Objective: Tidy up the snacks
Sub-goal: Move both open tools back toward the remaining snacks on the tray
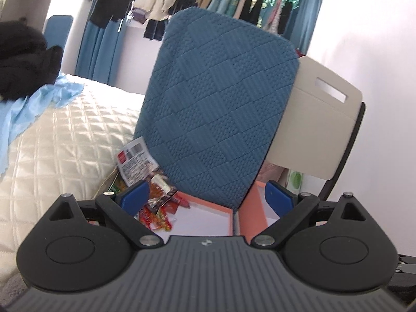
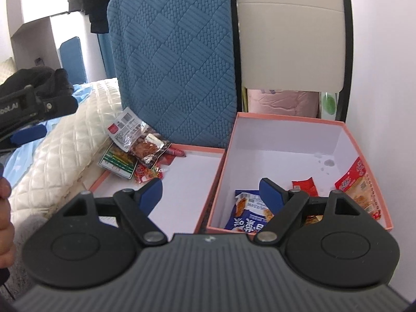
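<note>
The right gripper [image 2: 210, 195] was wide open and held nothing; its blue pads [image 2: 270, 191] stood far apart, one above the shallow pink tray [image 2: 202, 149] and the other above the deeper pink box [image 2: 291, 117] just beside it. Inside the box lay a blue snack packet [image 2: 247, 214] near the front wall, its long axis running from front to back, partly hidden behind the right finger. Near it was a small red packet [image 2: 304, 186], and a bigger red packet [image 2: 360, 182] leaned against the right wall of the box, tilted, its long side along that wall. The other snacks were piled at the far left corner of the tray: a white packet with a barcode [image 2: 124, 127] stood slanted against the blue quilted cushion [image 2: 176, 59], a green packet [image 2: 119, 162] lay flat and hung over the tray's left edge, a clear packet with brown content [image 2: 150, 147] lay on top, and a thin red sausage stick [image 2: 176, 152] lay along the back rim, pointing left to right. Some small red and yellow wrappers [image 2: 148, 173] lay in front of the pile. The left gripper [image 1: 205, 195] was also wide open and empty, hovering before the tray with the snack pile [image 1: 156, 208] just behind its left pad [image 1: 135, 195]. The cushion leaned upright against a beige chair back [image 2: 288, 33]. A cream quilted bedcover [image 1: 59, 140] lay to the left of the tray.
</note>
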Demonstrator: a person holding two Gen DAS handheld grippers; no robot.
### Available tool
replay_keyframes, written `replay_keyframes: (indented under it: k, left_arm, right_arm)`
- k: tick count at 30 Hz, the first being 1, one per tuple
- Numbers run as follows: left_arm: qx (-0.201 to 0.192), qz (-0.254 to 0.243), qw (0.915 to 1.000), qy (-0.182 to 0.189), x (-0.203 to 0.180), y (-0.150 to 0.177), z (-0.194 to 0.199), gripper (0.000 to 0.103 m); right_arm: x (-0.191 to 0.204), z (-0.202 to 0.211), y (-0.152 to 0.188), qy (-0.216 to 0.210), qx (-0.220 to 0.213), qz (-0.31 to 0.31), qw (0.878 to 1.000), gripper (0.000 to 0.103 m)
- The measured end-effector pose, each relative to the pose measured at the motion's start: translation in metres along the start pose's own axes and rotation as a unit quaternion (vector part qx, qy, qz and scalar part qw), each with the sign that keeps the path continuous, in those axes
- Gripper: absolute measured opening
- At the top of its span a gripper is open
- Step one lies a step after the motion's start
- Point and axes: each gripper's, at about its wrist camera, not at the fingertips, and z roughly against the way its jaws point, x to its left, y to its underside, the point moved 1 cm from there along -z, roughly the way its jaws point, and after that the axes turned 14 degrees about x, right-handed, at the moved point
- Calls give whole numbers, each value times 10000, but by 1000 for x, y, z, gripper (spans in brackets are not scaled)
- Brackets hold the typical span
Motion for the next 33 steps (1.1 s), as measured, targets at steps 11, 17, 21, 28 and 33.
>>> replay_keyframes:
  k: [11,17,21,28,33]
  left_arm:
    - [214,266,9993,-175,40,7,-22,97]
    - [305,442,9983,-240,52,16,-35,97]
    - [333,441,9982,-234,57,21,-44,97]
    - [375,428,9974,-446,73,23,-65,97]
    - [466,244,9966,-627,76,23,-86,97]
  right_arm:
    - [31,-31,4,-122,148,169,9997,83]
    - [51,-51,12,-244,336,389,9984,83]
    - [57,-61,16,-238,400,471,9978,83]
    - [64,-80,17,-192,467,573,9971,83]
    - [74,-96,17,-206,516,729,9958,83]
